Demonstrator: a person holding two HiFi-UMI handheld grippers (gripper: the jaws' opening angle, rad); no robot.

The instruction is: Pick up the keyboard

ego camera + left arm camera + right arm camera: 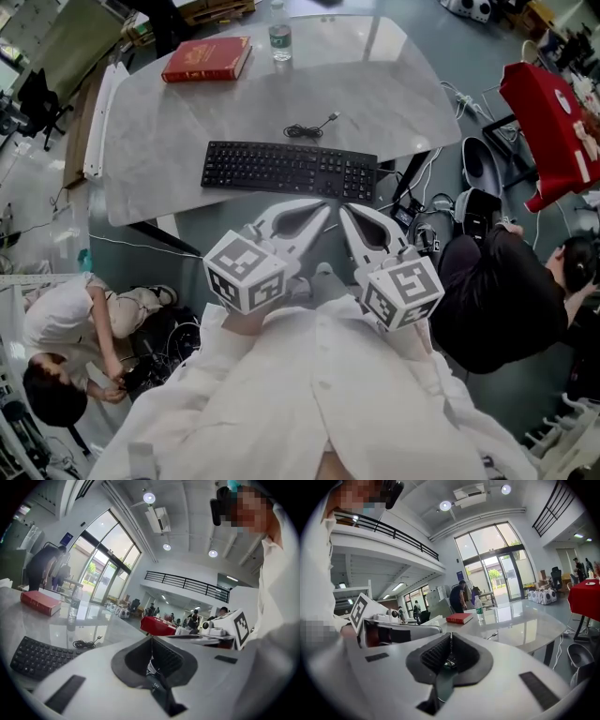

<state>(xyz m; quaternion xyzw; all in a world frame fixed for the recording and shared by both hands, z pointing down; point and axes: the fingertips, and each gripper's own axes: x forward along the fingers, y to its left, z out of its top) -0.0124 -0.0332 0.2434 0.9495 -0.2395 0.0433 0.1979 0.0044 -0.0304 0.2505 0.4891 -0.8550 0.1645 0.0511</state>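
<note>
Black keyboard (289,170) flat on a pale marbled worktop (169,131), just ahead of both hand-held gripper tips and lengthwise across their line of aim. Left hand-held gripper (323,208) and right hand-held gripper (347,210) side by side just short of the keyboard's near edge, tips angled towards each other, near but apart. No contact with the keys visible in the head view. Jaws of each pressed together, ribbed pads meeting along a thin seam, nothing between them.

Beyond the keyboard from the tips, a small coiled black cable (309,128) loose on the stone. Farther still, at the far edge of the worktop, a red book (207,59) ahead and left of the left hand-held gripper, and a clear water bottle (279,37) upright just beside the book, nearly straight ahead.

Behind the marker cubes, white sleeves (319,403). Down on the floor, a person in white (66,347) crouched well to the left of the left hand-held gripper, and a person in black (497,300) bent low to the right of the right one. Past that figure, farther right, a red-draped table (548,131).
</note>
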